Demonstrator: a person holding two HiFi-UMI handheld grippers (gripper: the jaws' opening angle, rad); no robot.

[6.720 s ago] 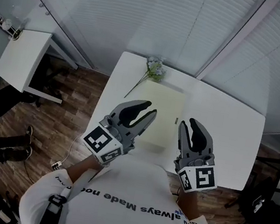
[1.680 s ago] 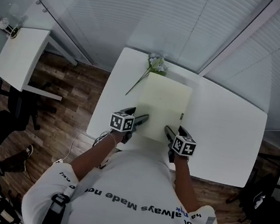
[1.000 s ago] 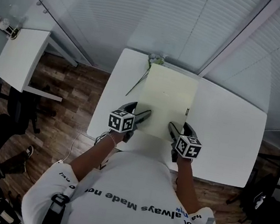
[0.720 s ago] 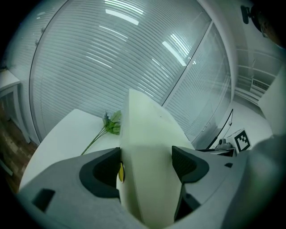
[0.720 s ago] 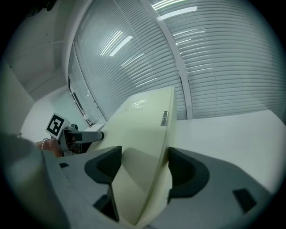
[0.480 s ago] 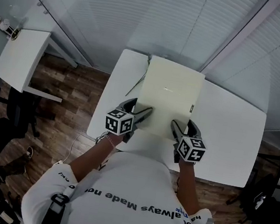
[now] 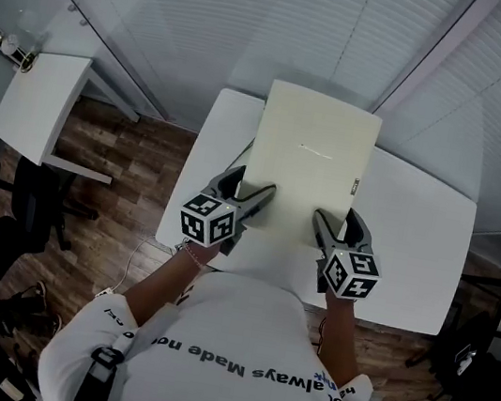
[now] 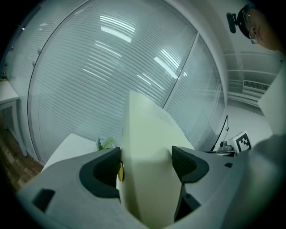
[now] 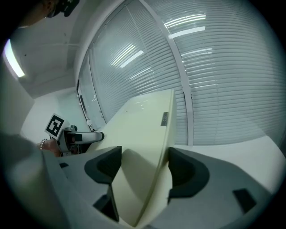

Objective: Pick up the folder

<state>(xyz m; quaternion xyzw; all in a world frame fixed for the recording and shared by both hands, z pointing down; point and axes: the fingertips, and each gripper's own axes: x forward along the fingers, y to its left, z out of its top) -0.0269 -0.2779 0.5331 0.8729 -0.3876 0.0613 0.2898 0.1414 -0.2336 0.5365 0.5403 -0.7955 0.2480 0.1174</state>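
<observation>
The left gripper (image 7: 247, 190) is clamped on the folder's near edge at its 7 o'clock corner. The right gripper (image 7: 340, 224) is clamped at its 5 o'clock corner, and each has the pale cover pinched between its dark pads. The cream folder (image 7: 310, 157) is held tilted above the white table (image 7: 416, 232), its far edge reaching toward 12 o'clock past the table's back edge. A small label (image 7: 354, 185) sits near its right side. A flower sprig (image 8: 105, 143) lies on the table beyond the left jaw. Window blinds (image 7: 216, 8) stand behind, and a small side table (image 7: 39, 102) is at 9 o'clock on the wood floor (image 7: 131, 175)
</observation>
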